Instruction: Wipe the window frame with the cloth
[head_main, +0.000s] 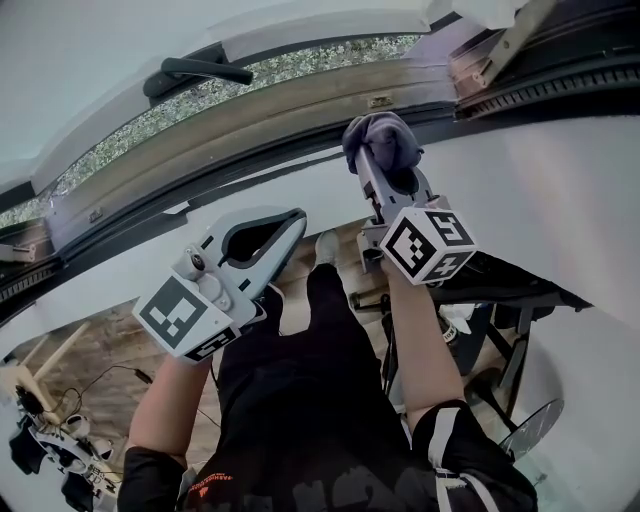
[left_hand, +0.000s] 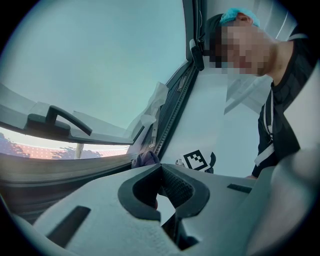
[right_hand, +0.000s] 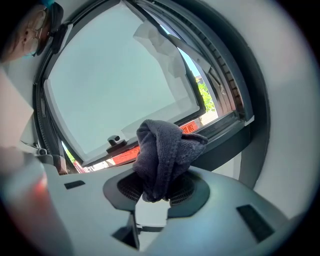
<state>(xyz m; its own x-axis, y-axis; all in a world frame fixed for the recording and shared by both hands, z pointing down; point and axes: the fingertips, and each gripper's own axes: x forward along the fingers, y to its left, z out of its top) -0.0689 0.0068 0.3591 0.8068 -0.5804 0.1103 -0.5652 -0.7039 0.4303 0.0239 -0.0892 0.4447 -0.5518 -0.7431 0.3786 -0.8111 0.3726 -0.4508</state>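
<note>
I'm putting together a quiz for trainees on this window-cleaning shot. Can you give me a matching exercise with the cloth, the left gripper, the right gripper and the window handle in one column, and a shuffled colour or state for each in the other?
Things:
1. cloth
2. left gripper
3. right gripper
4. window handle

Colours or states:
A. black, bar-shaped
B. jaws together, nothing between them
C. dark grey, bunched up
D. clamped on fabric

Pairs: 1-C, 2-B, 3-D, 4-A
</note>
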